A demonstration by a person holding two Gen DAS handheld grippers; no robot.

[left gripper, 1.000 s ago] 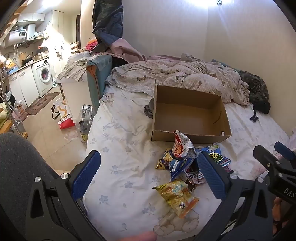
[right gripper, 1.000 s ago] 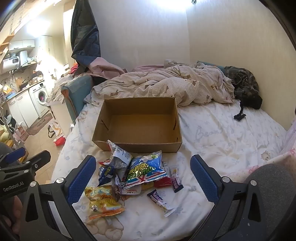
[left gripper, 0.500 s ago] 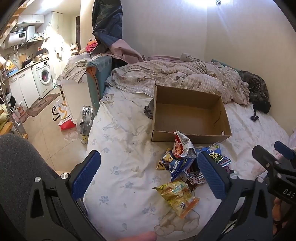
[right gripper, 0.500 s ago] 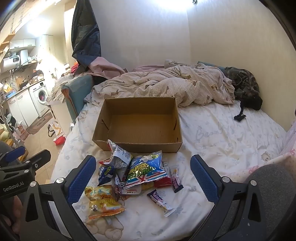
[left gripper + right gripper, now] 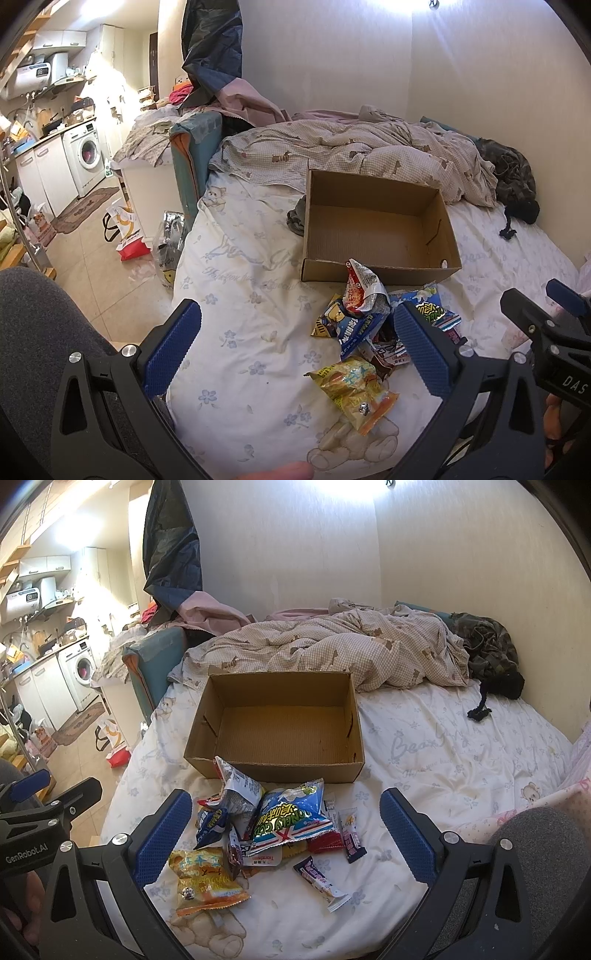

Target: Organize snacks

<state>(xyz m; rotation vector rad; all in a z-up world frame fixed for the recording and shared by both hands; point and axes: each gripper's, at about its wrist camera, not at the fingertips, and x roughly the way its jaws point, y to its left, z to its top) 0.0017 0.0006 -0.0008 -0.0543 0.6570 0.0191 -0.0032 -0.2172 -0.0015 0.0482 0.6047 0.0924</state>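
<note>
You held both the left gripper [image 5: 295, 350] and right gripper [image 5: 286, 829] wide open and empty, the crinkled foil snack packets [image 5: 269, 827] between their fingers and the open brown cardboard box [image 5: 277, 725] beyond.

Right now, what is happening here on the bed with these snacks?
A person holds one pair of tongs in each hand above a bed. Both the left tongs and the right tongs are open and hold nothing. A heap of snack packets lies on the sheet in front of an empty cardboard box. Nothing has been put in the box yet.
</note>
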